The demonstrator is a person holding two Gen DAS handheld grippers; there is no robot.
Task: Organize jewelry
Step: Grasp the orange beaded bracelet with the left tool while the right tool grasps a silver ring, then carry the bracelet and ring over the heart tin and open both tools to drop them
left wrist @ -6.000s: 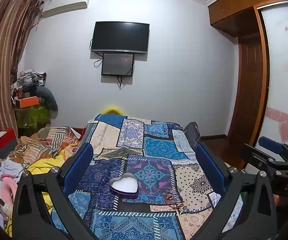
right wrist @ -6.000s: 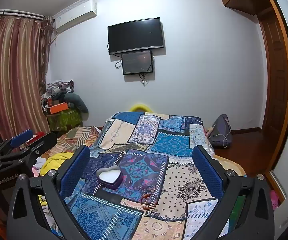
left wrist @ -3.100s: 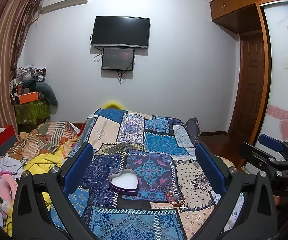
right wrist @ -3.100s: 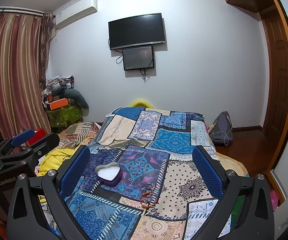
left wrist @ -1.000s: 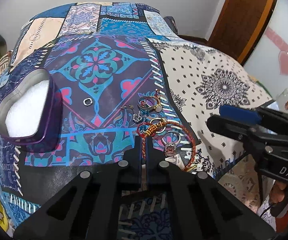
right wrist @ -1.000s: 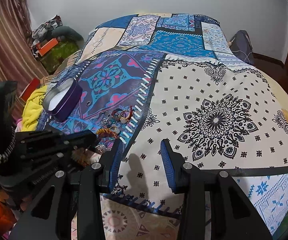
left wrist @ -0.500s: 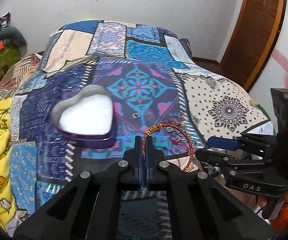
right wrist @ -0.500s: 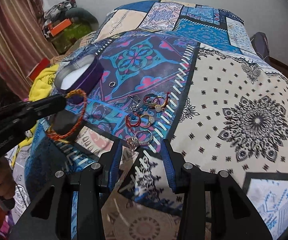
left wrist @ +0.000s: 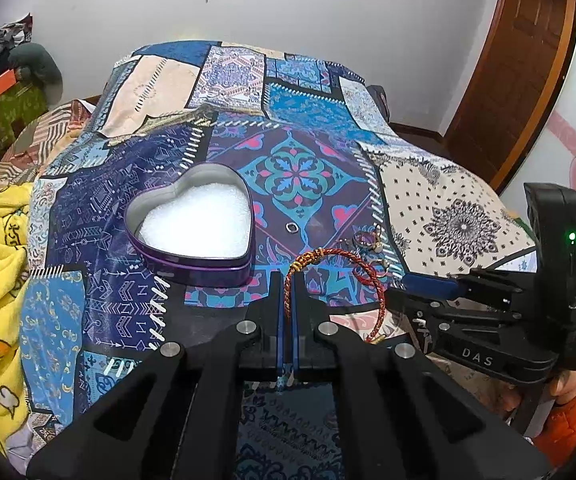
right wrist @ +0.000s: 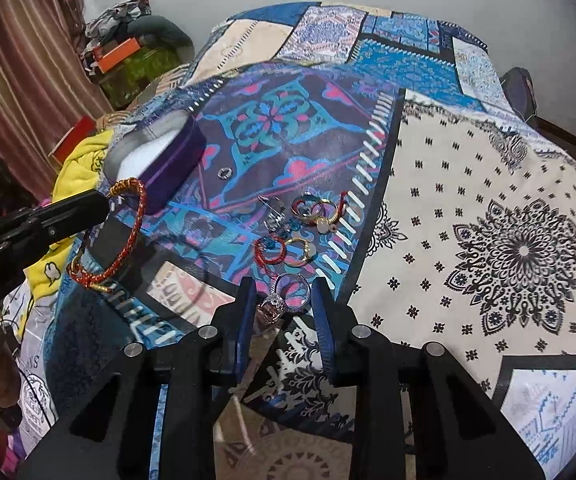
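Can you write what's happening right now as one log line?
left gripper: shut on red-and-gold braided cord bracelet | right gripper: closing around silver gemstone ring | heart-shaped purple tin: empty

"das" in pale letters on right gripper [left wrist: 407, 286] body, partial "obot.ai" on left gripper [right wrist: 108, 204] body

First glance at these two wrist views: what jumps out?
The red-and-gold braided bracelet, pinched in the shut left gripper and hanging above the patchwork bedspread. Just beyond it sits the open heart-shaped tin, white foam inside and nothing in it yet. In the right wrist view, the right gripper has its jaws around a silver ring at the near edge of a small jewelry cluster.
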